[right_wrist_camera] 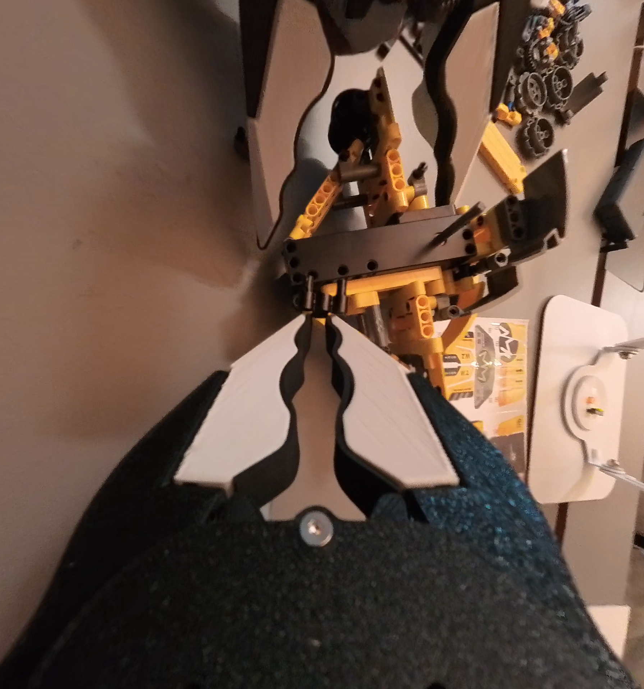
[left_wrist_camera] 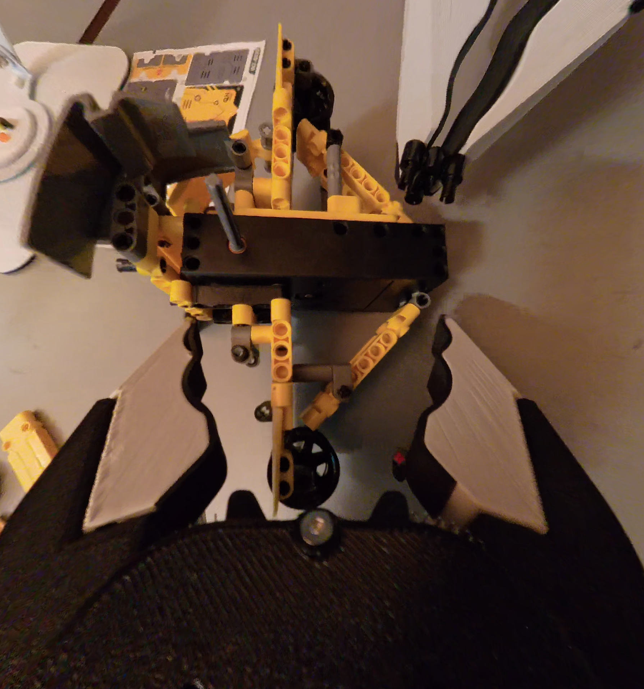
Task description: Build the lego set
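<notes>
My left claw (left_wrist_camera: 313, 328) stands wide around the half-built yellow-and-black plastic brick vehicle model (left_wrist_camera: 305, 253) on the grey counter (left_wrist_camera: 555, 298); my right claw (right_wrist_camera: 317, 321), narrowed, pinches its small black connector pin (right_wrist_camera: 308, 296) (wheels (right_wrist_camera: 544, 89) loose, far right).

The counter (left_wrist_camera: 574, 298) is plain grey. On it rests a yellow and black toy building model (left_wrist_camera: 305, 253) made of beams and pins. Just beside the model lies a sticker sheet (right_wrist_camera: 499, 373) with yellow and grey shapes. Next to the sheet stands a white flat stand (right_wrist_camera: 581, 402). A loose yellow block (left_wrist_camera: 26, 447) lies near a pile of black toy wheels (right_wrist_camera: 544, 89) by the counter's edge.
</notes>
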The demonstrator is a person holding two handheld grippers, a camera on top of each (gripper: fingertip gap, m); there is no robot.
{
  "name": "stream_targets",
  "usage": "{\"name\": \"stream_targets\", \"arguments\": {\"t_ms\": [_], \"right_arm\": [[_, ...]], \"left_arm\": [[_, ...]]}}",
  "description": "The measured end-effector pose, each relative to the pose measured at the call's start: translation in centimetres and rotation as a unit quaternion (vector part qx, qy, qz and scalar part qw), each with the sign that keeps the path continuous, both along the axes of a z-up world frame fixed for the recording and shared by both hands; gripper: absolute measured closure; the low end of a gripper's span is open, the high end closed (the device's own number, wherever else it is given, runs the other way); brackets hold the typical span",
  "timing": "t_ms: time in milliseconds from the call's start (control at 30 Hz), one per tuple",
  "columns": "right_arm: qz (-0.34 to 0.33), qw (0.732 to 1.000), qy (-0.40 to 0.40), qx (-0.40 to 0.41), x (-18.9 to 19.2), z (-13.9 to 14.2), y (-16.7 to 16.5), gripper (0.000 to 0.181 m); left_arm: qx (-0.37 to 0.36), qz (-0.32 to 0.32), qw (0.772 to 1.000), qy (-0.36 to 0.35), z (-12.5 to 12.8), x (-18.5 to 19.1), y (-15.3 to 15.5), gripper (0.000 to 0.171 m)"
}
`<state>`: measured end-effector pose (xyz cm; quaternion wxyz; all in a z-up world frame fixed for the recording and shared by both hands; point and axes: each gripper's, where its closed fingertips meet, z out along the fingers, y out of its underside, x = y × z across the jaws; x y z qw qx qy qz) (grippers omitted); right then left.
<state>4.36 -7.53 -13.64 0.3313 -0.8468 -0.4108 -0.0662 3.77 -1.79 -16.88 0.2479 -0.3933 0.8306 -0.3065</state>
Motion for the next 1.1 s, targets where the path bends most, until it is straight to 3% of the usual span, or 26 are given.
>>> {"name": "stream_targets", "arguments": {"t_ms": [100, 200, 333, 433, 567, 700, 900, 1100], "right_arm": [[-0.006, 1.0, -0.015, -0.004, -0.7, 0.4, -0.8, 0.175], [-0.006, 0.995, -0.039, -0.091, -1.7, -1.2, -3.6, 0.175], [-0.015, 0.977, -0.058, -0.203, -3.4, -3.8, -6.6, 0.175], [-0.019, 0.969, -0.068, -0.238, -4.0, -5.1, -7.2, 0.175], [-0.021, 0.971, -0.035, -0.236, -5.3, -5.7, -6.5, 0.174], [-0.033, 0.977, 0.006, -0.21, -6.3, -5.6, -5.9, 0.158], [-0.045, 0.989, 0.078, -0.118, -6.6, -4.3, -4.8, 0.14], [-0.03, 0.987, 0.131, -0.091, -6.7, -4.1, -4.4, 0.146]], "left_arm": [[-0.05, -0.003, 0.998, -0.031, 2.3, -0.3, 0.0, 0.051], [-0.098, -0.011, 0.994, -0.051, 4.0, -0.6, -0.1, 0.053], [-0.103, -0.013, 0.994, -0.045, 3.7, -0.6, -0.2, 0.052], [-0.096, -0.017, 0.994, -0.046, 3.4, -0.7, -0.5, 0.052], [-0.1, -0.016, 0.993, -0.052, 3.5, -0.6, -0.5, 0.053], [-0.107, -0.012, 0.993, -0.053, 3.6, -0.6, 0.0, 0.054], [-0.117, -0.013, 0.992, -0.053, 3.6, -0.6, 0.1, 0.055], [-0.11, -0.021, 0.993, -0.047, 3.0, -0.6, -0.4, 0.054]]}}
